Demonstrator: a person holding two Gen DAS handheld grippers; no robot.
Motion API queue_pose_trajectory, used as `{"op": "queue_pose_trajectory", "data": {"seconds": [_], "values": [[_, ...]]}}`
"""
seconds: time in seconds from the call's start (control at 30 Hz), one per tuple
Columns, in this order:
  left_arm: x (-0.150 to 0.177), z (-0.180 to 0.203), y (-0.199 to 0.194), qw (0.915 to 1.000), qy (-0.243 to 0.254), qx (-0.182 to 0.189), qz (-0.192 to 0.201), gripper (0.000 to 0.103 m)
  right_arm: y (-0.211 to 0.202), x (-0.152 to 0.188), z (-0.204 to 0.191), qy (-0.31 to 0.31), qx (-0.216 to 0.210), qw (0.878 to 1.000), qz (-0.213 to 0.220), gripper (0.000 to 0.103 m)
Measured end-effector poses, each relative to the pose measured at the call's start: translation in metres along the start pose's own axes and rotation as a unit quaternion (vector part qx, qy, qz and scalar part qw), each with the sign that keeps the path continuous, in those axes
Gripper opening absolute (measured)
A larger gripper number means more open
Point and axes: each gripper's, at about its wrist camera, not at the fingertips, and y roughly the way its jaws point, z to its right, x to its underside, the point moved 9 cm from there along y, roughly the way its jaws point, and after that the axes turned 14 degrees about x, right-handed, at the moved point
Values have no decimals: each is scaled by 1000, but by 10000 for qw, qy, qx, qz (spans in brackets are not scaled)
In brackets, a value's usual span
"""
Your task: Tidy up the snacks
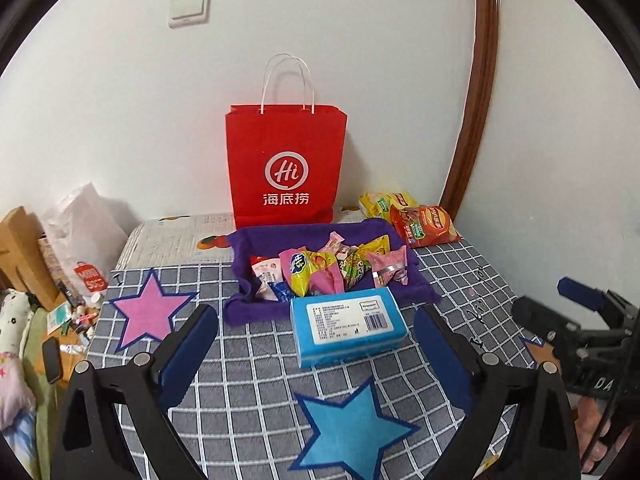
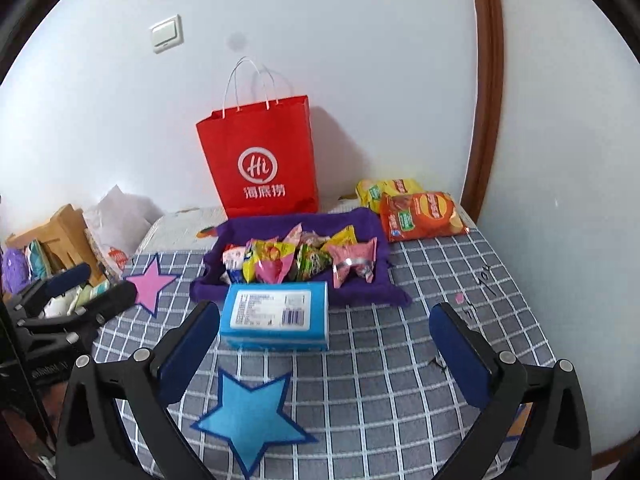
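Note:
A purple cloth tray [image 1: 248,300] [image 2: 360,224] holds several small snack packets [image 1: 316,268] [image 2: 296,260]. A blue box [image 1: 346,326] [image 2: 276,314] lies on the checked cloth just in front of it. A red paper bag [image 1: 284,168] [image 2: 260,152] stands against the wall behind. An orange chip bag [image 1: 424,226] [image 2: 422,216] and a yellow one [image 1: 380,202] [image 2: 384,188] lie at the back right. My left gripper [image 1: 316,336] is open and empty, short of the blue box. My right gripper [image 2: 326,332] is open and empty, the box beside its left finger.
The checked cloth [image 1: 248,392] [image 2: 384,360] carries a pink star [image 1: 148,312] [image 2: 150,282] and a blue star [image 1: 348,432] [image 2: 252,416]. Clutter, a cardboard box [image 1: 20,248] and a white plastic bag [image 1: 84,224] sit off the left edge. A brown door frame [image 1: 476,92] rises at right.

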Motion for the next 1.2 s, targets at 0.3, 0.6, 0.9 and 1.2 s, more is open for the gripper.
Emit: {"op": "queue_pose_trajectory", "data": {"seconds": [0.3, 0.6, 0.9, 1.2], "values": [[24, 21, -34, 9999, -22, -72, 141, 99, -29, 35, 23, 206, 46, 9998, -41, 103], [33, 22, -58, 9993, -103, -103, 333, 99, -56, 39, 23, 151, 58, 9996, 238, 103], [36, 18, -56, 9991, -222, -81, 361, 99, -50, 41, 10, 64, -8, 9998, 177, 103], [40, 22, -51, 9992, -247, -8, 330, 99, -50, 43, 16, 73, 39, 9998, 159, 103]]}}
